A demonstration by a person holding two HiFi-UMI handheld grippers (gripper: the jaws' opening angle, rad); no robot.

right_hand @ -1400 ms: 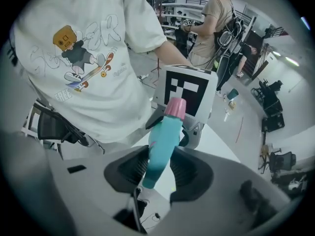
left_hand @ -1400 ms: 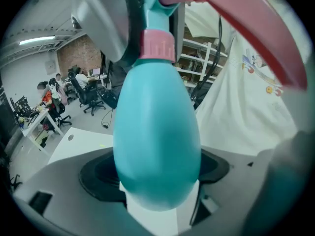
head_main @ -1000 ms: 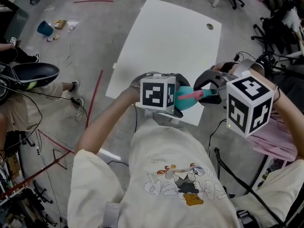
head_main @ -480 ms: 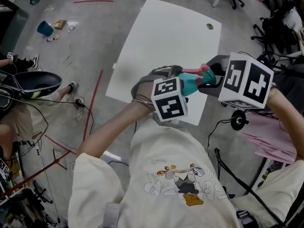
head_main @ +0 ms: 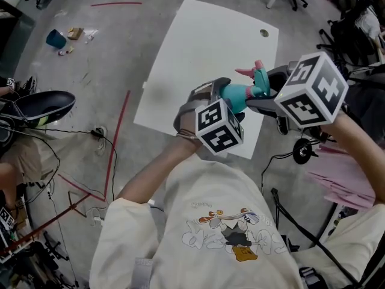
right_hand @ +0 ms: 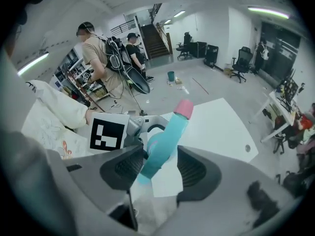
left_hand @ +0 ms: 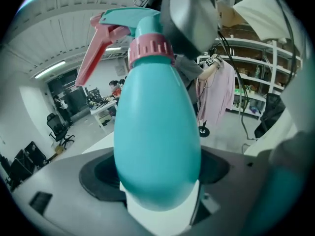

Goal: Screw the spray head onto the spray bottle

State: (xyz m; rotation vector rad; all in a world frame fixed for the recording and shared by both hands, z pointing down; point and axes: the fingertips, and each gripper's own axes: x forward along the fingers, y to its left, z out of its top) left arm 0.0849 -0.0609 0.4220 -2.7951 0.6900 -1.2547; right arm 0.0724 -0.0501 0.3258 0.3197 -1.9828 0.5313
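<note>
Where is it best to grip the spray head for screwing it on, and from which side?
Likely the pink ribbed collar, where the spray head meets the spray bottle. Come from the side, across the bottle's axis, opposite the pink trigger: the collar is round and ribbed, while the trigger sticks out.

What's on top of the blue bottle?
A blue spray head with a pink trigger sits on the bottle, joined by a pink ring. The bottle's neck is hidden under that ring.

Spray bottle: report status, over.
Left gripper shut on spray bottle. Right gripper just opening, spray head between fingers. Head sits on bottle neck. Nothing in the way.
</note>
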